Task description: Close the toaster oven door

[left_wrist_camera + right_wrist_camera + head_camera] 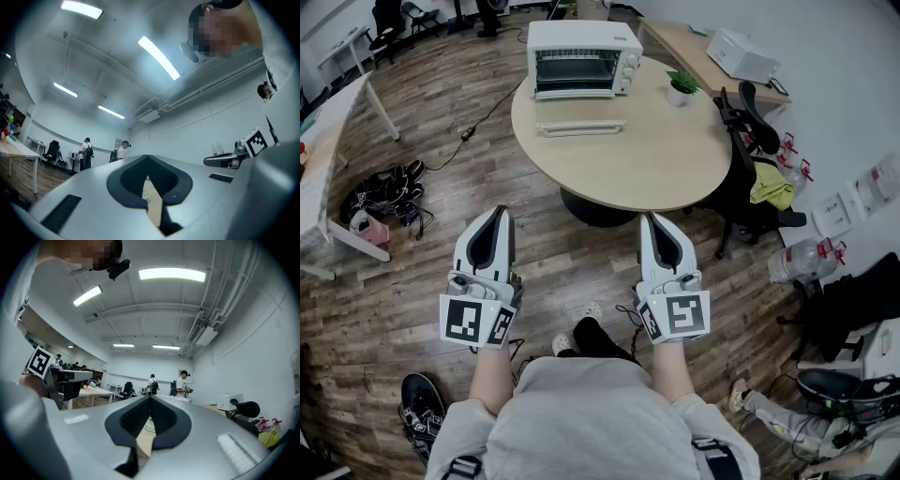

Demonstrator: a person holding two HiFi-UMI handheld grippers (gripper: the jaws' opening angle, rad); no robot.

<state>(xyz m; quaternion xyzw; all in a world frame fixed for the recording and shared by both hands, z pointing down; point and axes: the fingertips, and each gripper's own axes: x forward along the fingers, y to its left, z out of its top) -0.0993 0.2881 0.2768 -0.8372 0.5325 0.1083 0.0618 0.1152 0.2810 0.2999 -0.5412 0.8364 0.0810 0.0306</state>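
The white toaster oven (579, 58) stands at the far side of a round wooden table (666, 159). Its door (581, 127) hangs open, folded down flat over the tabletop in front of it. Both grippers are held low over the wood floor, short of the table's near edge, pointing toward it. In the head view my left gripper (500, 212) is shut with nothing in it, and my right gripper (652, 218) likewise. In the left gripper view the left gripper (147, 158) shows its jaws meeting at the tip. In the right gripper view the right gripper (150, 397) does too.
A small potted plant (682, 84) sits on the table right of the oven. A black office chair (750, 141) with a yellow-green cloth (773, 187) stands at the table's right. Shoes (384, 187) and a cable (478, 122) lie on the floor left, beside a white desk (328, 141).
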